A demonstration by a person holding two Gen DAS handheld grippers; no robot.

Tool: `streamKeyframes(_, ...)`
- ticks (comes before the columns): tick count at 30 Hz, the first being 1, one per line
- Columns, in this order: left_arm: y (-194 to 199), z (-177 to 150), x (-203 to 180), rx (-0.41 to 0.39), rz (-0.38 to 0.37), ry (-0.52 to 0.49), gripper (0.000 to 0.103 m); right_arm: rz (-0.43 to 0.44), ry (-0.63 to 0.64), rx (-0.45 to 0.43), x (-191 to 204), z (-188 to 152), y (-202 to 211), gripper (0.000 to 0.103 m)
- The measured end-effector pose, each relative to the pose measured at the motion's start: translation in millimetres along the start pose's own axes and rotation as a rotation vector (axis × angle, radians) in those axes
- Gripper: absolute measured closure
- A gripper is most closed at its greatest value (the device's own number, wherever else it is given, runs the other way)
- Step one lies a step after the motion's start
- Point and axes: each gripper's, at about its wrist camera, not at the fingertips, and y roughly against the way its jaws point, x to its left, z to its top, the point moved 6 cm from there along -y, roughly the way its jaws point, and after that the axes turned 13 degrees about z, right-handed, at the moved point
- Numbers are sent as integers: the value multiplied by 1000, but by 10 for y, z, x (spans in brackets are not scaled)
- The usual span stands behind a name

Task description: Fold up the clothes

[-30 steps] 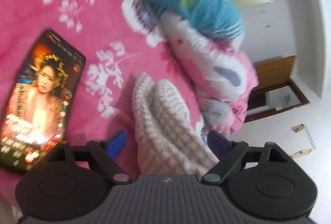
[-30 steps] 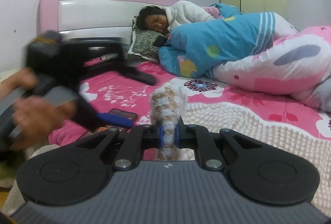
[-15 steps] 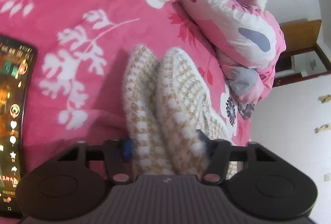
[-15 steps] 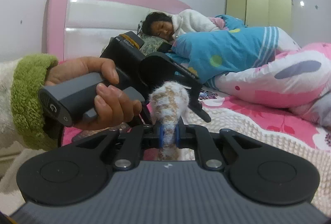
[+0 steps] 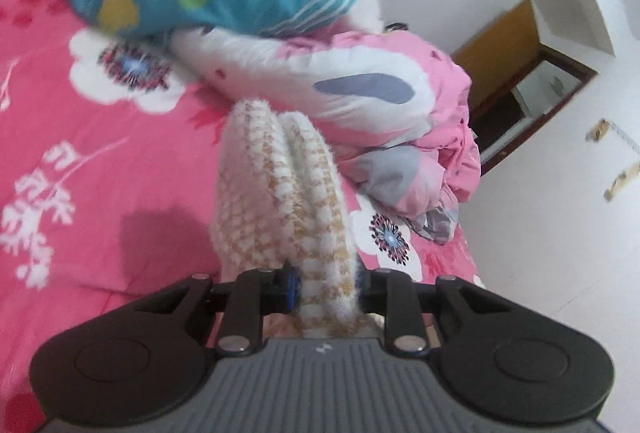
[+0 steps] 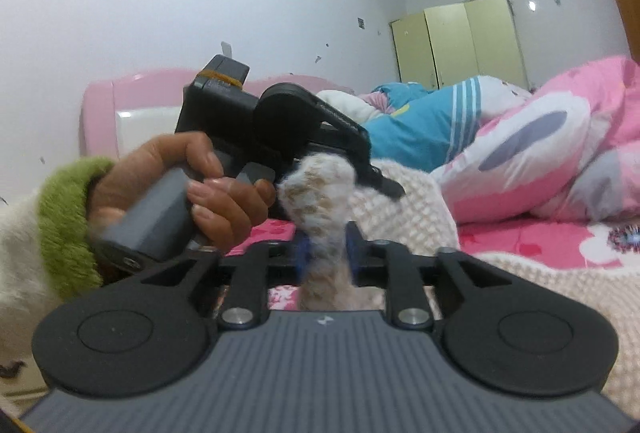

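With both grippers clamped on the knit, I read it as lifted above the bed [image 5: 100, 161]. The left gripper [image 5: 326, 283] pinches a doubled band of knit [image 5: 280, 193]; its long axis runs straight ahead from the fingers, toward the quilt [image 5: 360, 89]. The right gripper [image 6: 327, 251] pinches a narrower bunch of the same knit [image 6: 320, 189], standing upright between its fingers. The left hand [image 6: 188, 185] sits just beyond that bunch, so both grips lie close together. The rest of the knit trails right, onto the bed. My judgement: the coming move turns on spreading these grips apart. No legible writing or brand shows.
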Motion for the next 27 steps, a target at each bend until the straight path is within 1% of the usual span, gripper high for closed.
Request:
streamKeyframes(1,10,-8,-12,-6,1,-6,79,14,-28,-24,-54,24,156,61)
streamKeyframes(2,21,-15,-23,-12,2,-12,79,27,-58,-49,-111,47,310,58)
streamKeyframes(4,42,-31,-47,-23,5,-25,79,18,-145,-113,-319,98,543,58)
streamKeyframes(6,61,-41,-56,-32,6,-35,79,-61,-218,-111,-645,132,595,60)
streamKeyframes(7,70,-42,-36,-31,5,-34,80,-104,-222,-57,-782,119,486,68)
streamKeyframes(8,80,-48,-23,-32,4,-36,80,-144,-227,-5,-914,104,375,80)
streamKeyframes(10,95,-64,-15,-34,-1,-46,80,-156,-264,88,-1108,46,31,87)
streamKeyframes(11,105,-76,-21,-36,-5,-54,80,-133,-317,139,-1207,-7,-202,91)
streamKeyframes(13,99,-114,-61,-37,2,-85,80,-96,-419,233,-1361,-150,-713,92)
streamKeyframes(14,90,-133,-81,-37,8,-103,81,-85,-436,301,-1437,-259,-1029,96)
streamKeyframes(15,81,-153,-101,-37,14,-120,81,-114,-415,343,-1499,-355,-1228,103)
streamKeyframes(16,72,-172,-120,-37,21,-137,82,-140,-398,381,-1563,-446,-1416,103)
streamKeyframes(18,75,-177,-104,-46,12,-150,82,-137,-486,384,-1749,-523,-1565,103)
streamKeyframes(20,124,-135,-62,-52,-27,-137,82,-119,-550,315,-1853,-439,-1402,103)
streamKeyframes(21,139,-116,-37,-54,-36,-133,82,-138,-551,286,-1879,-368,-1270,103)
streamKeyframes(22,145,-105,-12,-55,-45,-128,82,-156,-552,258,-1903,-295,-1131,99)
streamKeyframes(23,142,-102,14,-51,-52,-122,82,-165,-548,232,-1895,-205,-941,99)
streamKeyframes(25,134,-96,65,-44,-66,-111,82,-146,-516,245,-1871,-109,-732,99)
streamKeyframes(26,133,-98,80,-41,-74,-107,82,-145,-486,289,-1856,-119,-695,99)
streamKeyframes(27,135,-108,75,-38,-85,-105,82,-191,-460,328,-1925,-189,-756,99)
